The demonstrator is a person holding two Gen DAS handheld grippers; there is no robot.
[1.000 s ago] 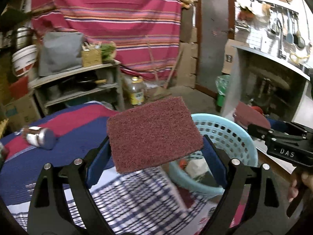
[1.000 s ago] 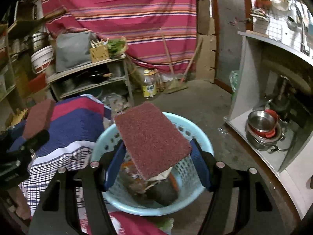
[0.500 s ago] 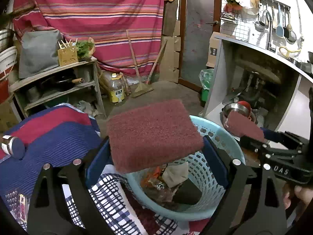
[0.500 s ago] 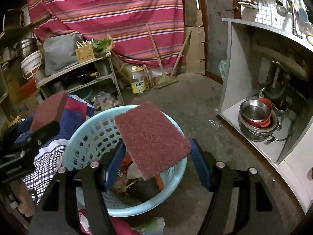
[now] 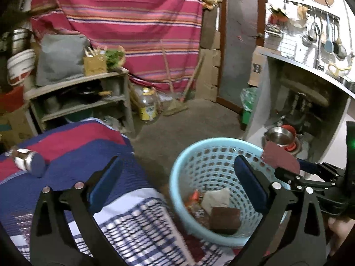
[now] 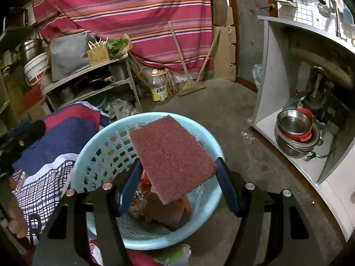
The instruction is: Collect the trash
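A light blue plastic basket (image 5: 177, 177) (image 6: 93, 150) stands on the floor beside the bed and holds several pieces of trash. A maroon scouring pad (image 5: 225, 218) lies inside it. My left gripper (image 5: 177, 181) is open and empty above the basket's left rim. My right gripper (image 6: 179, 168) is shut on a second maroon scouring pad (image 6: 170, 157) and holds it over the basket; this pad also shows in the left wrist view (image 5: 280, 158).
A bed with a blue, red and checked cover (image 5: 77, 155) is at the left, with a metal can (image 5: 28, 161) lying on it. A shelf unit (image 5: 82, 102) and a yellow bottle (image 5: 147, 107) stand behind. A grey counter with metal bowls (image 6: 295, 130) is at the right.
My left gripper has opened and its scouring pad has dropped into the basket. My right gripper still holds its pad over the basket.
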